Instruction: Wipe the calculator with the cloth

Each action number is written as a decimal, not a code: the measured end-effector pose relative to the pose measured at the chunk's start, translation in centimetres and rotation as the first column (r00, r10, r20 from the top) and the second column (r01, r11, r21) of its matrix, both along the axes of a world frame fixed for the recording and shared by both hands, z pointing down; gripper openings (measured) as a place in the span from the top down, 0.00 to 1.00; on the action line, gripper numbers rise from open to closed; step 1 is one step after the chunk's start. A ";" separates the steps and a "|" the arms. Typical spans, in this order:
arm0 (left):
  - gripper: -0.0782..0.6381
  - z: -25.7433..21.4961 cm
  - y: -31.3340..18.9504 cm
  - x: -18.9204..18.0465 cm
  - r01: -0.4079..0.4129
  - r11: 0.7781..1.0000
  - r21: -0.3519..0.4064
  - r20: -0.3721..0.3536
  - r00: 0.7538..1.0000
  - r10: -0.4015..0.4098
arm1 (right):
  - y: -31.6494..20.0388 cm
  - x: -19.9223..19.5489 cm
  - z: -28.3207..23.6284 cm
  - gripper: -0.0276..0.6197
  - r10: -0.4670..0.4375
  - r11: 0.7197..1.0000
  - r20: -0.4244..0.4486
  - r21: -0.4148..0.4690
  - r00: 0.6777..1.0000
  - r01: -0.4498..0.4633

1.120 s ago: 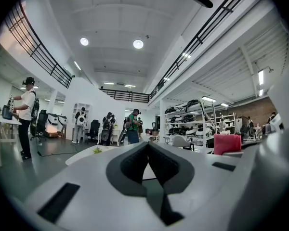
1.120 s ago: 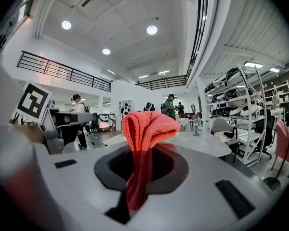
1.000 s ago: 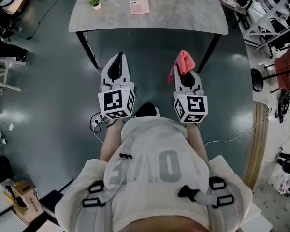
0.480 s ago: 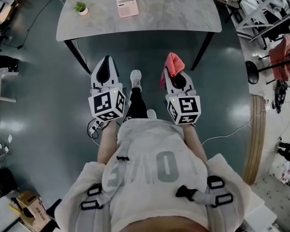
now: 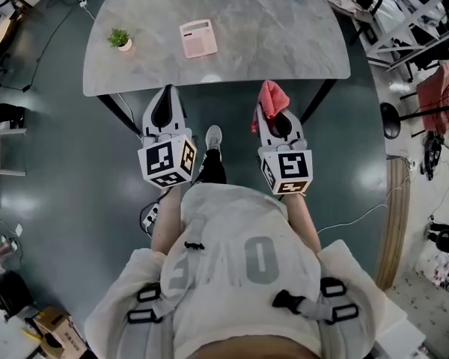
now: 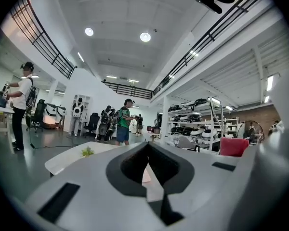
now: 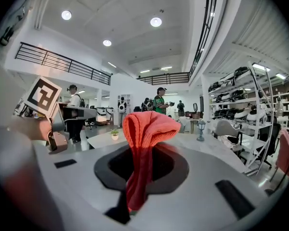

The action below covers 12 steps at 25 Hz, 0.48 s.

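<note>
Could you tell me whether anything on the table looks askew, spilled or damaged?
Nothing stands out. The calculator lies flat on the table, the plant stands upright, and no spill shows. The cloth is bunched in the right tongs.

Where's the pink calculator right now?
In the head view, the calculator lies on the grey table, left of its middle, with the little plant further left.

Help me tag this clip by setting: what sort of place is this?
Probably a robotics lab or workshop hall: white metal shelving racks stacked with gear, a black-railed upper gallery, and a standing person in a white shirt wearing a backpack.
</note>
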<state>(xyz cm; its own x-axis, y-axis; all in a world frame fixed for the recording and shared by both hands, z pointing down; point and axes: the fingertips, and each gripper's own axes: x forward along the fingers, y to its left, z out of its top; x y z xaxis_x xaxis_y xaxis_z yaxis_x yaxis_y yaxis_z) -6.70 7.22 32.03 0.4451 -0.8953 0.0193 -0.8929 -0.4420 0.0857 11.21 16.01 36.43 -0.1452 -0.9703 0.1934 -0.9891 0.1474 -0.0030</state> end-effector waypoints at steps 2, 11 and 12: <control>0.86 -0.6 -3.3 -0.1 0.023 1.000 0.002 -0.015 1.000 -0.023 | -3.1 0.0 -0.6 0.87 -0.002 1.000 -0.019 0.000 1.000 0.002; 0.86 -1.1 -17.5 0.1 0.015 0.999 -0.028 -0.032 0.999 -0.016 | -17.7 0.7 -1.9 0.87 0.017 1.000 -0.018 -0.018 1.000 -0.017; 0.86 -1.0 -18.9 0.2 0.011 0.999 -0.036 -0.030 0.999 -0.012 | -19.3 0.6 -1.9 0.87 0.016 1.000 -0.013 -0.021 1.000 -0.016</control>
<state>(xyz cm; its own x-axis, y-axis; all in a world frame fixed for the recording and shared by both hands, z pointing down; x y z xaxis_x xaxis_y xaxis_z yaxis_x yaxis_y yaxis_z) -6.48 -11.66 31.05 0.4357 -0.8993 0.0384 -0.8947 -0.4280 0.1280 11.81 -3.27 34.49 -0.1274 -0.9681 0.2157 -0.9912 0.1319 0.0068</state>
